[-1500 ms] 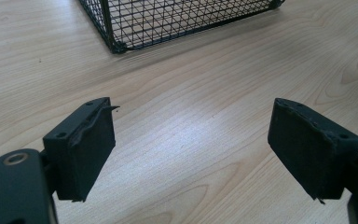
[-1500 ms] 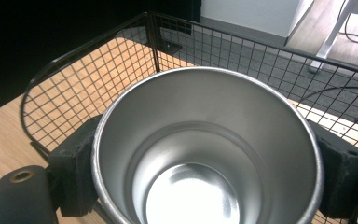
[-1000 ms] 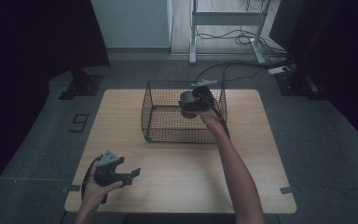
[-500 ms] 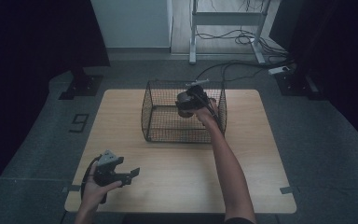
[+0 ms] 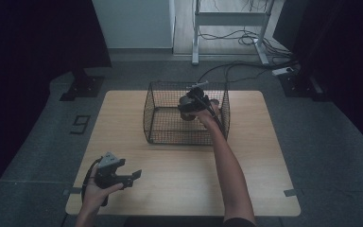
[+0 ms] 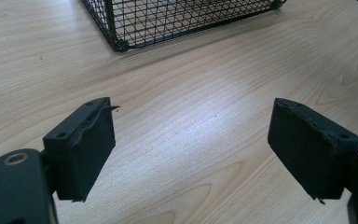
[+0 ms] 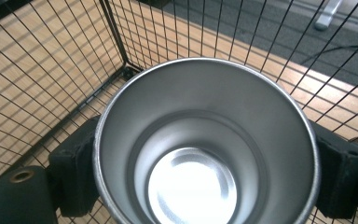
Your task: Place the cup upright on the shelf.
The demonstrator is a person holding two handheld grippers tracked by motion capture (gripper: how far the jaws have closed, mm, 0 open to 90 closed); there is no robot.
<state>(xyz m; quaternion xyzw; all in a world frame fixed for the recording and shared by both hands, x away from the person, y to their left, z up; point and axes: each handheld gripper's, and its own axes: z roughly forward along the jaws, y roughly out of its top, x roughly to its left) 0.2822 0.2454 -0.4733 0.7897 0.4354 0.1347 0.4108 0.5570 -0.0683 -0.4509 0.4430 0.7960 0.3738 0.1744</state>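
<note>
- The right tool (image 5: 189, 105) has its two jaws closed against the outer wall of a steel cup (image 7: 205, 149), one pad on each side; the cup's mouth faces the camera in the right gripper view and its polished inside is empty.
- Cup and right tool sit inside the black wire basket (image 5: 160, 127), toward its far right part. In the right gripper view a basket corner and two mesh walls stand close behind the cup, so room there is tight.
- The right forearm reaches long and straight from the near table edge over the basket's near rim, the hand bent down into it.
- The left tool (image 6: 191, 154) is spread wide, its jaws well apart with bare wood between them, gripping nothing.
- It hovers near the table's (image 5: 264, 156) near left corner, held in the left hand (image 5: 94, 191), the wrist just over the near edge.
- Between this tool and the basket's near wall lies open tabletop; the basket stands on the table's far middle, with bare wood on either side.
</note>
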